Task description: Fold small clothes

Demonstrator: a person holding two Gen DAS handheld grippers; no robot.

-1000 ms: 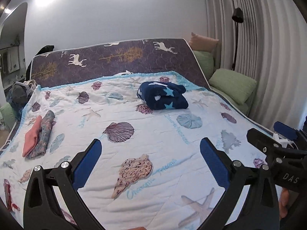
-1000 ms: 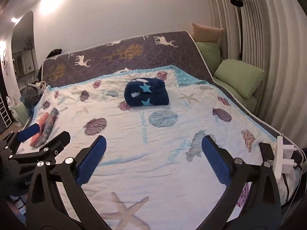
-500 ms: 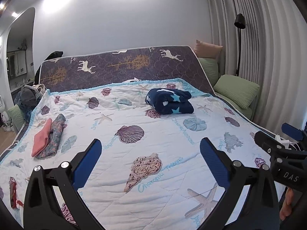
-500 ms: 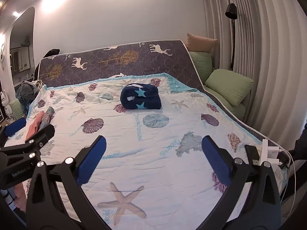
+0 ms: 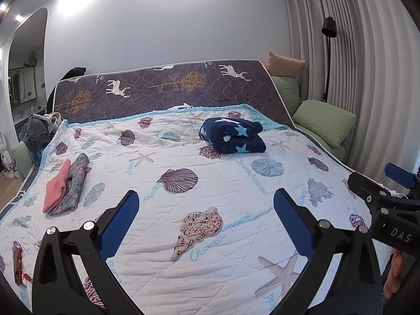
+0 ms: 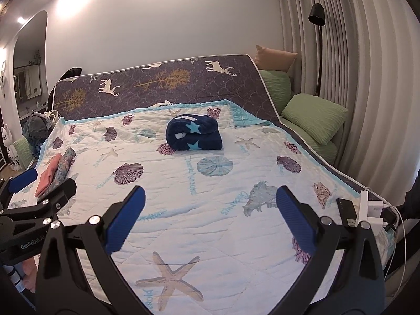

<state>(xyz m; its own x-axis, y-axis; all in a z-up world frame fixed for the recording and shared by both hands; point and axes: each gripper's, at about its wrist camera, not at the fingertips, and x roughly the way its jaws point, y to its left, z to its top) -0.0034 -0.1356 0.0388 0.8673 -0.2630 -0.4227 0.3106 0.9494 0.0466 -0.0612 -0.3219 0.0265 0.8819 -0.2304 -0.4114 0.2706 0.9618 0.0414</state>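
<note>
From the left wrist view, the left gripper (image 5: 204, 210) hangs over the near part of the bed with its blue-padded jaws spread wide and nothing between them; this view alone shows a small red item (image 5: 17, 267) at the quilt's near left edge and a fingertip (image 5: 392, 275) of the person's right hand under the right gripper's body at the far right; the folded pink cloth (image 5: 56, 190) lies touching a folded floral cloth (image 5: 74, 183) on the left side of the shell-printed quilt (image 5: 223, 270), well apart from the rolled navy star blanket (image 5: 232, 136) near the headboard; from the right wrist view, the right gripper (image 6: 211, 211) likewise holds its jaws spread and empty; only here do a white charger block (image 6: 372, 210) with cables and a dark phone (image 6: 347, 211) show at the bed's right edge, and the left gripper's side enters at left; the dark mattress (image 6: 157, 84) printed with deer leans against a pale wall, green pillows (image 6: 313, 114) and a black floor lamp (image 6: 317, 18) stand by the ribbed curtain (image 6: 367, 78) on the right.
</note>
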